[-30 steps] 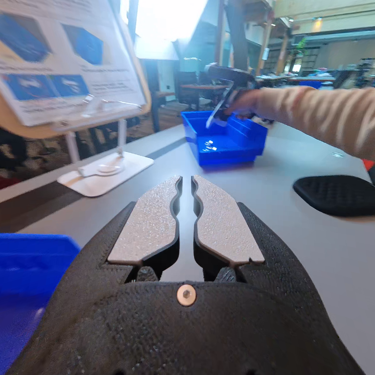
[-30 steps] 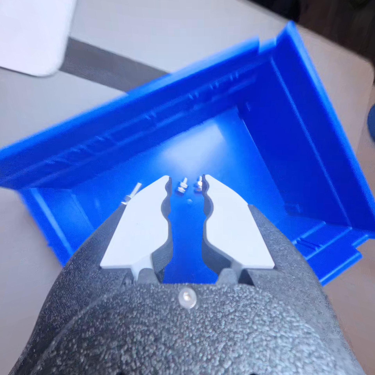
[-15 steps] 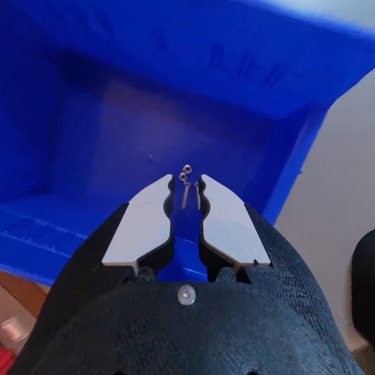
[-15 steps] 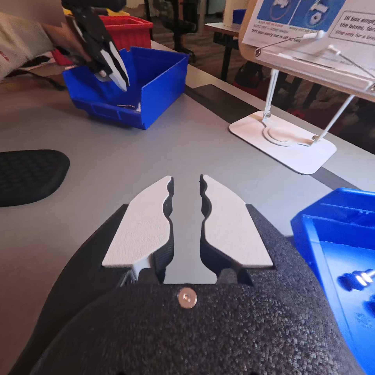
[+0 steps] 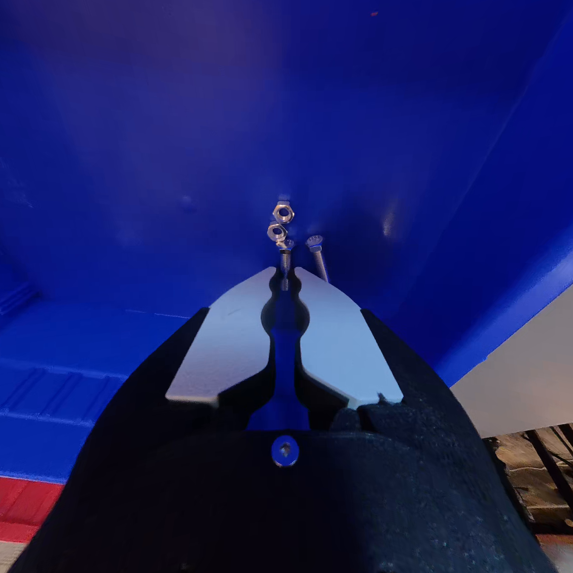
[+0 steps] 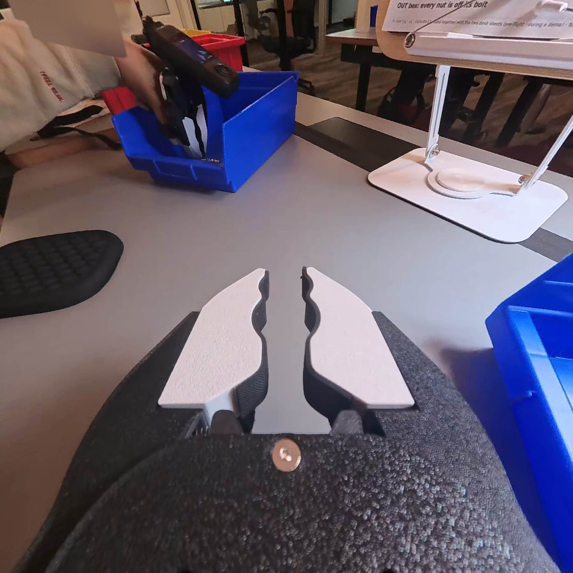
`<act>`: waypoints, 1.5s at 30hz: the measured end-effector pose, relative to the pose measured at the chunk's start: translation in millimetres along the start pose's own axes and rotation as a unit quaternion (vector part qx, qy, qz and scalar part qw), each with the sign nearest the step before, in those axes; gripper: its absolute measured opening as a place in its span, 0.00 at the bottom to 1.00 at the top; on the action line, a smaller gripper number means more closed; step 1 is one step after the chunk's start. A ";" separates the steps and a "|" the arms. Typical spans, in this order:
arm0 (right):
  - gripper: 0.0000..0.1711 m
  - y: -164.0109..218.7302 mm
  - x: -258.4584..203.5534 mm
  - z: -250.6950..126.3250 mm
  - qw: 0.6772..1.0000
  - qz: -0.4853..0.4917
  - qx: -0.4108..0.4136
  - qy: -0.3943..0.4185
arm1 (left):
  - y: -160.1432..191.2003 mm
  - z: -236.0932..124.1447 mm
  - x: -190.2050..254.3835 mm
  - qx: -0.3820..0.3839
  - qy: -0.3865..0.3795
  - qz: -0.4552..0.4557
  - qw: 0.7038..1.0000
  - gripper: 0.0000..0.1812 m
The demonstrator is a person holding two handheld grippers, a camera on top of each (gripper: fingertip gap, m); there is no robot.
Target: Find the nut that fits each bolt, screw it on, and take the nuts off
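Steel, small and slick — a short threaded bolt [image 5: 284, 269] lies on the blue plastic bin [image 5: 155, 124] floor, its shank between the parted left tongs [image 5: 285, 271]; grip mid-shank. Right tongs [image 6: 285, 274] hover parted, empty, over the grey desk [image 6: 279, 223].

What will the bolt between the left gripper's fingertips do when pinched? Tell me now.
The bolt is thin, round metal lying flat on the blue bin floor, so it may roll or slip. It looks stiff. The open left gripper straddles its shank; closing may nudge the touching nut.
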State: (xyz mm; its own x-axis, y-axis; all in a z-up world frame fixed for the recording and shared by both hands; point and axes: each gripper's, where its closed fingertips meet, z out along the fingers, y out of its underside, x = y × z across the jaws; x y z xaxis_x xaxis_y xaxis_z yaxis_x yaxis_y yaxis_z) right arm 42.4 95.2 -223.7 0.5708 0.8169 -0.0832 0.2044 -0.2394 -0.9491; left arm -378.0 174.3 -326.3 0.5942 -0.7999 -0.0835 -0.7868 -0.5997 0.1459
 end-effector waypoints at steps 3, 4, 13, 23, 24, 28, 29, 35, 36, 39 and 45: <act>0.11 -2.1 -5.7 -0.6 1.000 -0.014 0.009 -0.004 | -5.5 -4.6 -3.7 0.017 -0.027 0.004 0.999 0.04; 0.11 -3.4 -8.6 -0.8 1.000 -0.028 0.013 -0.004 | -10.3 -11.4 -0.5 0.035 -0.035 0.011 0.999 0.03; 0.12 -1.2 -65.1 29.4 0.953 -0.302 -0.018 0.015 | -80.5 -112.7 143.7 0.215 -0.005 0.152 0.965 0.03; 0.14 20.8 -119.6 70.1 0.769 -0.632 -0.030 0.087 | -131.7 -102.2 286.9 0.198 0.250 0.178 0.931 0.03; 0.14 21.5 -119.4 71.1 0.761 -0.641 -0.029 0.094 | -133.3 -102.2 290.6 0.194 0.264 0.173 0.929 0.03; 0.14 24.7 -116.4 73.9 0.734 -0.671 -0.025 0.104 | -136.0 -104.5 301.3 0.185 0.311 0.156 0.919 0.03; 0.13 26.1 -115.0 74.6 0.729 -0.676 -0.025 0.107 | -135.8 -105.1 303.0 0.183 0.319 0.154 0.917 0.03; 0.07 18.4 -110.5 68.1 0.774 -0.625 -0.002 0.102 | -134.2 -117.3 302.1 0.224 0.344 0.159 0.898 0.07; 0.07 15.4 -106.3 66.2 0.805 -0.586 0.002 0.095 | -135.4 -123.7 299.3 0.252 0.335 0.167 0.892 0.11; 0.06 1.6 -99.2 56.5 0.902 -0.428 0.033 0.044 | -136.6 -149.6 295.0 0.365 0.296 0.203 0.859 0.17; 0.06 -31.2 -114.5 33.6 0.976 -0.101 0.130 -0.144 | -137.2 -193.5 298.7 0.590 0.183 0.234 0.751 0.14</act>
State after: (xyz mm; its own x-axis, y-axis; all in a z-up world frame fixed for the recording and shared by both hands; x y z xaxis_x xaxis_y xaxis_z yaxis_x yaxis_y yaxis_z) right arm -56.1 26.7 -194.8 0.2851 0.9561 0.0677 0.0589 0.0530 -0.9969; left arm -60.3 21.7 -180.4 0.0430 -0.9990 0.0121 -0.3963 -0.0282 -0.9177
